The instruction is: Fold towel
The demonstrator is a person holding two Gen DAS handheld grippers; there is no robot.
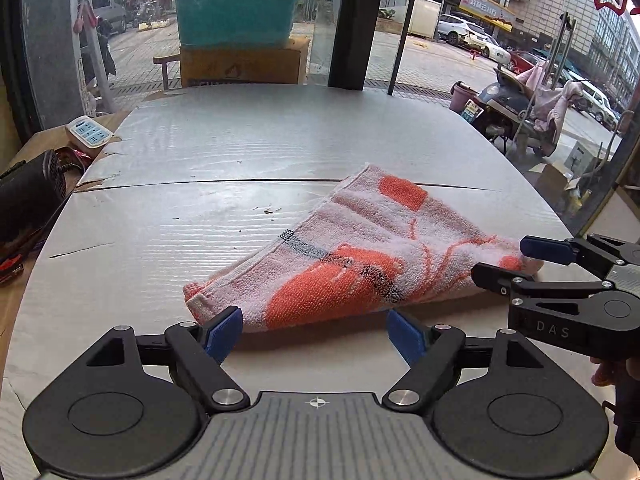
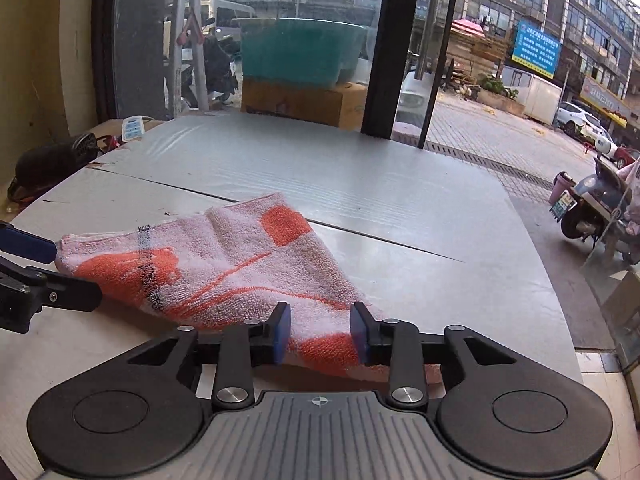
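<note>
Both the left gripper (image 1: 315,334) and right gripper (image 2: 320,332) are black, with blue pads, silver screws, ribbed grey bases.

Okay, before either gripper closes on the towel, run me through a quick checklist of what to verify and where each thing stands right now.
1. Left gripper open: ok.
2. Right gripper open: ok.
3. Towel already folded over: ok, layered edges show at its left end.
4. Towel edge between the left gripper's pads: not ok, it lies just beyond them.
5. Towel between the right gripper's pads: ok.
6. Table beyond the towel free for folding: ok.
</note>
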